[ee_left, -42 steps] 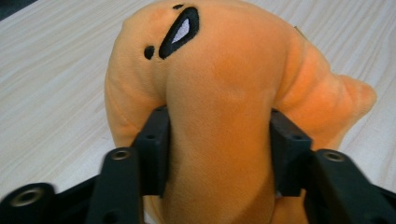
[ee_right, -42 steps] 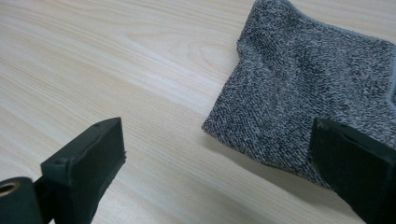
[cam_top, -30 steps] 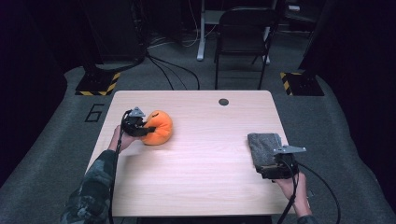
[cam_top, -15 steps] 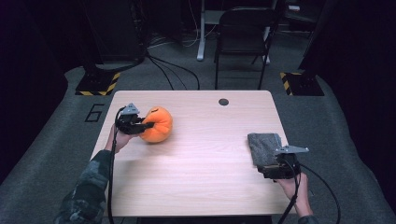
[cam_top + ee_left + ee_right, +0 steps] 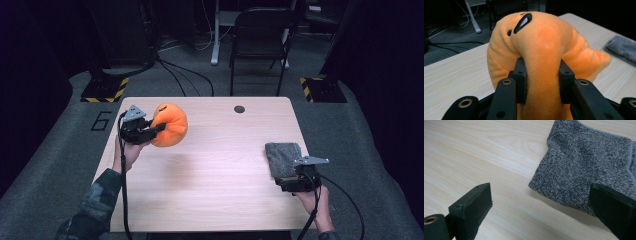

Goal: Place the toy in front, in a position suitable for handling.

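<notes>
An orange plush toy with a black eye and mouth hangs above the left part of the wooden table, casting a shadow below it. My left gripper is shut on the plush; in the left gripper view both black pads dent the orange plush. A folded grey cloth lies at the table's right. My right gripper rests at the cloth's near edge, open; in the right gripper view the cloth's corner lies between the wide-apart jaws, untouched by the pads.
A small dark round grommet sits near the table's far edge. A black chair stands beyond the table. Cables run over the grey floor, and yellow-black striped plates lie at both far corners.
The left gripper has lifted the orange plush off the table and carried it toward the far side. The right gripper and grey cloth have stayed in place.
</notes>
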`<state>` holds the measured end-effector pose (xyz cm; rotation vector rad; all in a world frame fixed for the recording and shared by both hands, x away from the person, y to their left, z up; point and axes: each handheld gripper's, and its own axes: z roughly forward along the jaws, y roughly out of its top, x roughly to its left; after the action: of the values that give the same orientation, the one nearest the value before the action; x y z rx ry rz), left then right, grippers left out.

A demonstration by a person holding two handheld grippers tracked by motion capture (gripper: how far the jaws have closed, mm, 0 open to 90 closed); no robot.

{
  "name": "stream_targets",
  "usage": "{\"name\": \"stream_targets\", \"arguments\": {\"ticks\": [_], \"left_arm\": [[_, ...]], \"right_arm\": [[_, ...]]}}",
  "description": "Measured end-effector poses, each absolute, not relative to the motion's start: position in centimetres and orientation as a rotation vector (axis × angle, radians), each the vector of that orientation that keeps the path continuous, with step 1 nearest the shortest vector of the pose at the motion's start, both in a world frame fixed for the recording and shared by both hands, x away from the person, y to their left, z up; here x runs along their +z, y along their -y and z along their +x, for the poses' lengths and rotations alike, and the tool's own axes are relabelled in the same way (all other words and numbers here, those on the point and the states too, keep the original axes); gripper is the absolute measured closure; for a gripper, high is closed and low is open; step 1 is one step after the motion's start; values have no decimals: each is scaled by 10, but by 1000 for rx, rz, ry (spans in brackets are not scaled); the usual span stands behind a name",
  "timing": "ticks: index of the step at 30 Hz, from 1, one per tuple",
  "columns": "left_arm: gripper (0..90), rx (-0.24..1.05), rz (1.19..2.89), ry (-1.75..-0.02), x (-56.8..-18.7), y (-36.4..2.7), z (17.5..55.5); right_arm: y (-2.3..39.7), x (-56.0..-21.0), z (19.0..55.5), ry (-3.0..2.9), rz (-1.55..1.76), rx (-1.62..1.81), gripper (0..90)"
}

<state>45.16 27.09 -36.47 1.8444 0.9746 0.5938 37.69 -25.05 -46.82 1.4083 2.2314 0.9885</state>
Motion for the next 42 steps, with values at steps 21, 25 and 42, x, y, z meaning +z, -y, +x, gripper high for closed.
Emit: {"name": "stream_targets", "arguments": {"ticks": [21,25,42], "left_arm": [[662,540,1744,-1002,-373,-210,421],[660,523,1759,-990,-380,-189,418],[646,440,1885,-975,-443,-124,408]], "right_arm": [[248,-473,378,-2241,1413,954,54],[248,-473,378,-2238,1416,956,55],[244,-476,378,-2263,1392,933,56]]}}
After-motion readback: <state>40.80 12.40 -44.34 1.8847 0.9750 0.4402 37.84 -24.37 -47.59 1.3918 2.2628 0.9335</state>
